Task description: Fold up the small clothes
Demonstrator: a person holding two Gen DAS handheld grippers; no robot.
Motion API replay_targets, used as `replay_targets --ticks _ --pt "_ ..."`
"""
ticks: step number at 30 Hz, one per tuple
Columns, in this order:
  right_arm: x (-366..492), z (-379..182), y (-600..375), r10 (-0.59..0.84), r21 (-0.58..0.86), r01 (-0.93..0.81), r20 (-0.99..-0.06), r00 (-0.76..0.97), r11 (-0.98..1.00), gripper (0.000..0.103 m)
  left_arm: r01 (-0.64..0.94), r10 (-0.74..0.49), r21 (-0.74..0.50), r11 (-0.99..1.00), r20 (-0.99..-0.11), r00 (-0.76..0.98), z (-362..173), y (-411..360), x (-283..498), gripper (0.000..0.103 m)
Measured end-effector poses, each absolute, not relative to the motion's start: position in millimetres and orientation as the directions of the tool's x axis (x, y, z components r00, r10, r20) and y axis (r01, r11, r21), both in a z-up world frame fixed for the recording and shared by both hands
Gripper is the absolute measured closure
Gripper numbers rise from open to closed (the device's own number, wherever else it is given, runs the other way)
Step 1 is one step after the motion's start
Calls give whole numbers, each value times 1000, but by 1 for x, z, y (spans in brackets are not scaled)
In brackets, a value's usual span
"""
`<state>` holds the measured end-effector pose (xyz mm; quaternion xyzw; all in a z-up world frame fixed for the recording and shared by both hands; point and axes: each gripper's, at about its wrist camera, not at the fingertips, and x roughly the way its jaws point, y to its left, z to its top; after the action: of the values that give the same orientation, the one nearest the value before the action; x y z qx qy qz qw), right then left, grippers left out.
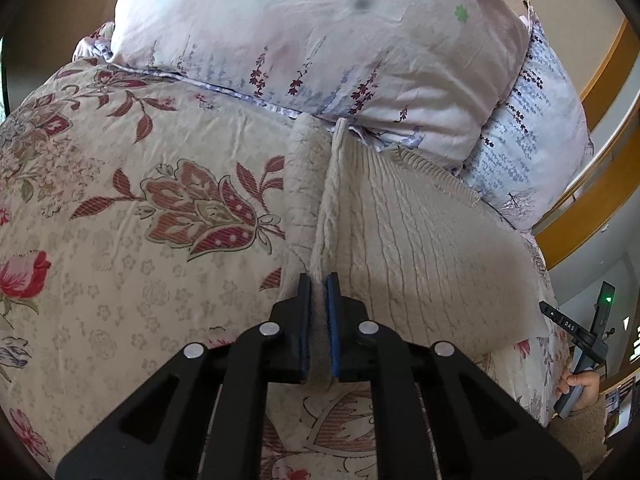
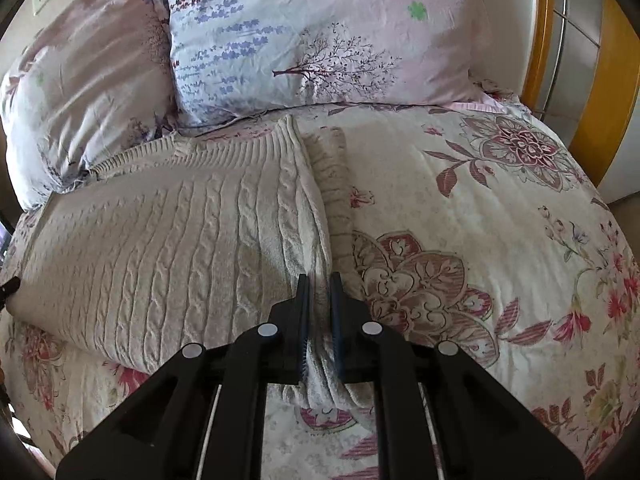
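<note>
A cream cable-knit sweater [image 2: 168, 236] lies spread on the bed [image 2: 500, 208], over a floral bedspread, with its ribbed far edge just short of the 2 pillows. Taking the sweater as landmark: the pink pillow [image 1: 312, 32] sits beyond it on the left-hand side and touches its far edge, and the lavender-print pillow [image 2: 320, 40] sits beyond it on the right-hand side. A wooden bed frame [image 2: 600, 80] curves past the far right of the pillows.

The left tongs [image 1: 319, 284] are closed almost fully on the sweater's left edge, and a raised fold of knit runs from between the blue pads [image 1: 331, 300] away toward the pillows. A flat strip of the sweater lies just left of that ridge, on the bedspread.

The right tongs [image 2: 319, 284] are likewise nearly shut on the sweater's right edge, pinching a bunched ridge of cable knit; a short end of the fabric hangs out behind the pads, toward the camera. A narrow ribbed part, perhaps a sleeve, lies just right of that ridge, flat on the bedspread.

In the left wrist view the right hand [image 1: 582, 386] shows past the sweater's right side, in a fuzzy beige cuff, gripping the handle of its tool.

The sweater's body between the 2 grips rests on the bed, slightly wrinkled.
</note>
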<state>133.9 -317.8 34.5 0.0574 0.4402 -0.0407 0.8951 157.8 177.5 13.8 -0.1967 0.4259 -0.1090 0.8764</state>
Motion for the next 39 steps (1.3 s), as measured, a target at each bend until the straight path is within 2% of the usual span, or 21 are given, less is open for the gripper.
replay_targets --ticks 2,5,6,7,9,12,15,18,20,24,27,29,32,39 --pt "131 36 -316 -31 61 128 -788 614 990 93 29 -356 -432 901 -700 619 17 177 158 90" --pt "134 38 -318 -34 66 140 -792 610 988 92 38 -329 -404 914 -683 652 29 175 158 76" --pt "135 40 -320 -32 78 152 -792 610 985 91 39 -319 -394 918 -678 663 32 174 157 68" --pt "135 43 -321 -31 89 165 -790 613 982 85 42 -302 -376 926 -668 680 38 172 155 61" --pt "133 54 -317 -29 100 161 -760 649 982 75 62 -280 -340 938 -643 713 48 166 151 55" --pt "134 61 -300 0 85 91 -735 678 992 73 123 -306 -318 940 -625 719 52 151 153 49" --pt "141 57 -286 28 71 38 -746 665 997 72 165 -328 -302 939 -644 691 46 134 157 49" --pt "153 33 -282 15 36 24 -812 584 999 53 166 -326 -290 942 -683 654 32 125 162 49" --pt "149 28 -277 -9 -19 -10 -797 604 1000 52 153 -321 -292 944 -708 629 20 127 165 49" --pt "154 28 -273 -30 -43 -9 -813 582 999 51 156 -339 -315 936 -695 634 19 131 162 49" --pt "160 40 -266 -23 -14 19 -820 572 1000 51 146 -392 -392 908 -675 625 24 140 164 46" --pt "161 54 -262 34 42 -1 -797 603 999 49 122 -423 -454 883 -653 629 30 152 166 44" --pt "175 61 -241 66 53 -39 -785 616 998 39 48 -437 -528 848 -645 627 34 173 181 37" --pt "206 46 -183 83 3 -134 -800 595 991 39 -51 -472 -609 791 -661 584 20 189 217 37"
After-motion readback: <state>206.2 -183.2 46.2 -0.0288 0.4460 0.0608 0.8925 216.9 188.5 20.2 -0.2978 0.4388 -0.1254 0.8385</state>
